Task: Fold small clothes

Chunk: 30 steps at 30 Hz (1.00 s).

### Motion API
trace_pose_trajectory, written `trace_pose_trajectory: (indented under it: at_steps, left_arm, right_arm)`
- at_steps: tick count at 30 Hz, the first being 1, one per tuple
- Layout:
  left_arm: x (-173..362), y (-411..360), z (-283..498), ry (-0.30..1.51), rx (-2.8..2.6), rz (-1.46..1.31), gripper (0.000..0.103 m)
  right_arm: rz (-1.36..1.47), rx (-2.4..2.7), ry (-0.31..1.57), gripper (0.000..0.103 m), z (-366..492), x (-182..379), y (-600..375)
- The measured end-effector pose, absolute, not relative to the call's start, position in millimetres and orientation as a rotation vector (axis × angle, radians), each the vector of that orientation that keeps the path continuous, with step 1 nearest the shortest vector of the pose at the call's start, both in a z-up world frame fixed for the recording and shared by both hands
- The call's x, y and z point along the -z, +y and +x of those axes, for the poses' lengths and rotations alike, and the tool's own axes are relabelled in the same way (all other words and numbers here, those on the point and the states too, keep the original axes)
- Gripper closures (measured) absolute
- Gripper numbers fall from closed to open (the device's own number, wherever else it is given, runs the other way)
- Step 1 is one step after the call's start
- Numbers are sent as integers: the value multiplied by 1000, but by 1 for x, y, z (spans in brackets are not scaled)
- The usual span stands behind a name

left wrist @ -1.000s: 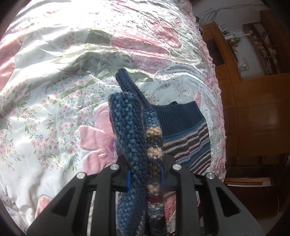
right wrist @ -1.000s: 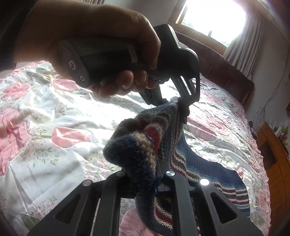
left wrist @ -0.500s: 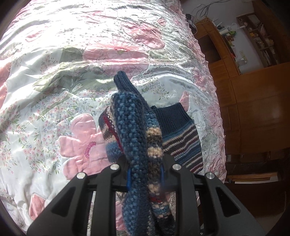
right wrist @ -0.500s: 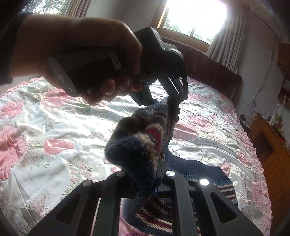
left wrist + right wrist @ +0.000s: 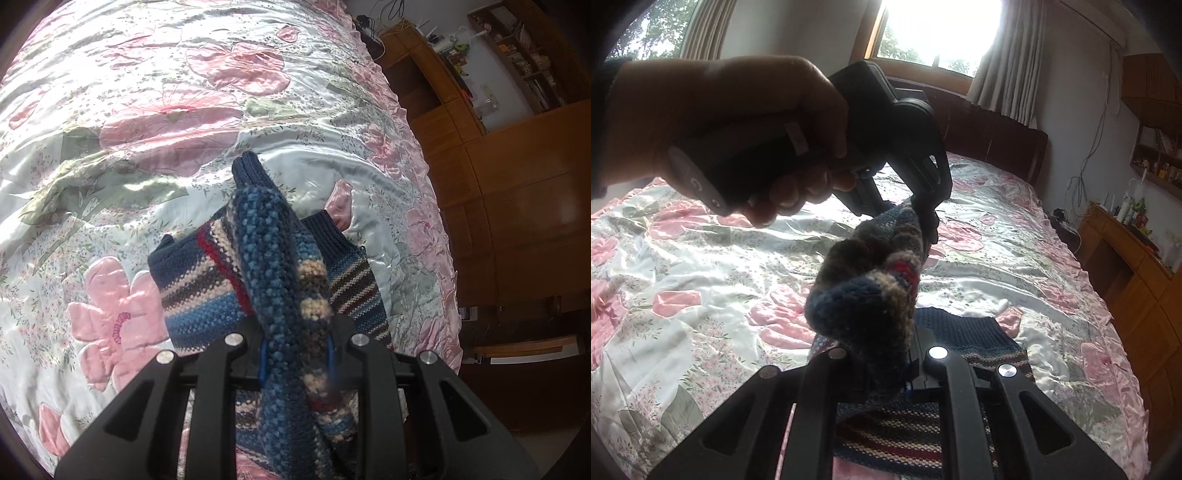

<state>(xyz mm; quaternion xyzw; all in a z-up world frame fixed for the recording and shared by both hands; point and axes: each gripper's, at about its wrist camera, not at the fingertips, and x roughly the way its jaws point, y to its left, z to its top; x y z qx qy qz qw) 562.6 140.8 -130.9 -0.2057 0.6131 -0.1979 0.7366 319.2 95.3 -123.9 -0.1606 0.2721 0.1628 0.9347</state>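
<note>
1. Knitwear first: a small striped knitted sweater (image 5: 199, 284) in navy, blue, beige and red hangs partly lifted over the bed, with its lower part lying on the bedspread and its upper edge raised between the two tools.
2. The left gripper (image 5: 295, 350) is clamped on a bunched fold of the sweater, the thick blue and beige knit squeezed between its black fingers (image 5: 229, 369) and rising up out of them.
3. In the right wrist view, the right gripper (image 5: 886, 369) likewise pinches a rolled wad of the same sweater (image 5: 871, 295) between its fingers.
4. Also in that view, a person's hand (image 5: 738, 122) grips the dark handle of the left gripper (image 5: 923, 218), whose tips bite the far end of the raised knit edge.
5. The stretch of knit runs taut-ish from one gripper to the other, above the rest of the garment.
6. A shiny satin bedspread (image 5: 147, 110) with large pink flowers and grey-green leaves covers the bed.
7. A wooden cabinet (image 5: 517, 184) stands just beside the bed.
8. A bright window with pale curtains (image 5: 997, 55) sits behind the dark headboard (image 5: 997, 136).
</note>
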Motion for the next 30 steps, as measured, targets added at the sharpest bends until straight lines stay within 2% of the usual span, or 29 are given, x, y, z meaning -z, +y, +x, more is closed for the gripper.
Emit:
trace_pose_trajectory:
  at_steps: [15, 30]
  left_arm:
    - [144, 45, 585, 1382, 466, -377, 83]
    - [194, -34, 602, 1444, 464, -299, 83]
  right_arm:
    - [-234, -279, 591, 91, 330, 130, 11]
    - [56, -302, 695, 91, 344, 166, -83]
